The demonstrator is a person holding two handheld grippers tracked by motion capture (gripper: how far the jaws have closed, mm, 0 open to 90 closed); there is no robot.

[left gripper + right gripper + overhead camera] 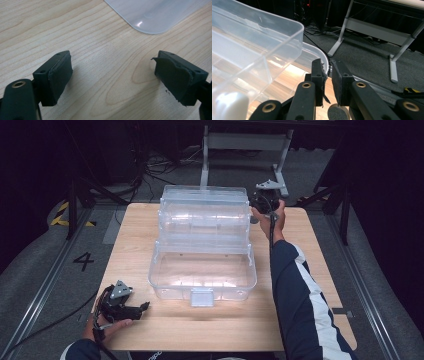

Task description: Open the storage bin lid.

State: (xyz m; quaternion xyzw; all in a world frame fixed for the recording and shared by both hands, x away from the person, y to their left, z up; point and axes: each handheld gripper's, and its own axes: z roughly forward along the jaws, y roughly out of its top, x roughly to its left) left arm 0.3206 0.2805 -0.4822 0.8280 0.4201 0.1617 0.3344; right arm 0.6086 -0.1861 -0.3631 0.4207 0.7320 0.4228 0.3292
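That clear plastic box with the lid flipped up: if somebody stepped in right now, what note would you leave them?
Left gripper: open, holding nothing, low over the table near the clear box's front left corner.
Right gripper: jaws nearly shut on the thin rim of the lid, at its far right corner.
Done: the lid stands open behind the box; inside looks empty.
Left: probably swinging the lid with the right gripper; direction unclear.

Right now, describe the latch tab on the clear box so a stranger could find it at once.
Start at the wooden table and find the big clear plastic box at its middle. On the box's near wall, at the centre, hangs the latch tab: a small square flap, cloudier than the see-through walls around it.
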